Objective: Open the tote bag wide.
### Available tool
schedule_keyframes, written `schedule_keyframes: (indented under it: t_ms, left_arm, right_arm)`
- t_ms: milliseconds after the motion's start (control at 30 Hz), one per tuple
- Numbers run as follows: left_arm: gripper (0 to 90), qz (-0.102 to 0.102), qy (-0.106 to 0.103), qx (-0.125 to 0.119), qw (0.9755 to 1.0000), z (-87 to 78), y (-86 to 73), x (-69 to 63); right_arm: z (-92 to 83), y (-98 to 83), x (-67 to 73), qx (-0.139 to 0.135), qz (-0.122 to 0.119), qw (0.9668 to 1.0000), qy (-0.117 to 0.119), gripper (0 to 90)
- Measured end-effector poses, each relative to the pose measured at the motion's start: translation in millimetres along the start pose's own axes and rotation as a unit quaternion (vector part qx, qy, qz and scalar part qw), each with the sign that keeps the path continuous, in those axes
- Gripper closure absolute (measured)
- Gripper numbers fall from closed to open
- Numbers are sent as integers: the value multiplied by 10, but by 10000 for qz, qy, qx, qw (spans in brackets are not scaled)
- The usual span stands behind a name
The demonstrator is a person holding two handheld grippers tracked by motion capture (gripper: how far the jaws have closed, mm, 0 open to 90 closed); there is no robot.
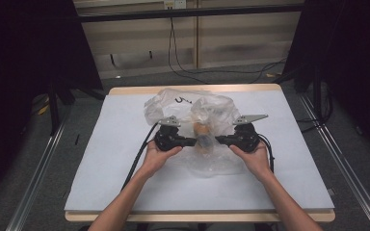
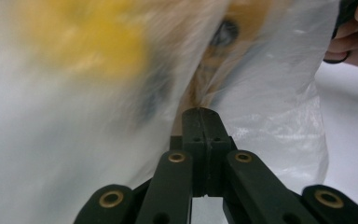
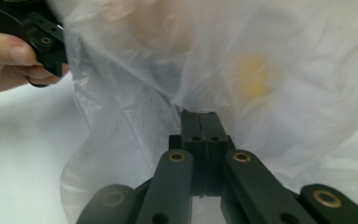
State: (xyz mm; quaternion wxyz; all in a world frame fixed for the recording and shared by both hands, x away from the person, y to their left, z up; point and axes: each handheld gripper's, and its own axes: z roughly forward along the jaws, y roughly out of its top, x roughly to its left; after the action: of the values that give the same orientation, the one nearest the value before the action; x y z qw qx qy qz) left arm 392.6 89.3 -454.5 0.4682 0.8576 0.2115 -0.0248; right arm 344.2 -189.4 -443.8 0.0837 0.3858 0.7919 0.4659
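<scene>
Both the left gripper (image 1: 192, 141) and right gripper (image 1: 218, 140) pinch the thin crinkled clear plastic bag (image 1: 207, 113); pulling apart could tear the film, spilling its orange-brown contents (image 1: 202, 129) onto the desk (image 1: 115, 159).

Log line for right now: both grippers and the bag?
left gripper: shut on bag | right gripper: shut on bag | bag: clear plastic, on table, orange-brown item inside | hands: facing across bag
</scene>
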Motion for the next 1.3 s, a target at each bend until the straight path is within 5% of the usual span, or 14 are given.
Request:
schedule_keyframes:
  t_ms: [400,433,467,633,833,1033,1133,1200,1300]
  left_arm:
    - [900,-95,115,207,9997,7,-184,154]
    - [900,-252,110,284,9992,2,-207,141]
    - [900,-102,143,307,9994,11,-216,169]
    - [900,-95,164,422,9989,29,-278,204]
    - [900,-352,209,500,9979,35,-350,224]
    - [900,-66,209,697,9973,-37,-368,169]
    - [900,-44,227,717,9972,-104,-395,138]
    - [900,-176,215,541,9981,-161,-385,132]
    - [900,-43,166,359,9992,-271,-336,62]
  right_arm:
    - [10,-214,-175,137,149,9997,-148,900]
    - [23,-227,-184,187,103,9996,-171,900]
    - [34,-238,-192,246,93,9995,-187,900]
    - [53,-308,-257,508,97,9982,-308,900]
    - [74,-409,-309,715,78,9970,-292,900]
    - [16,-435,-296,792,55,9964,-303,900]
    - [-36,-438,-266,721,181,9970,-234,900]
    - [-82,-389,-199,545,39,9984,-169,900]
    - [-187,-319,-90,258,-47,9997,-34,900]
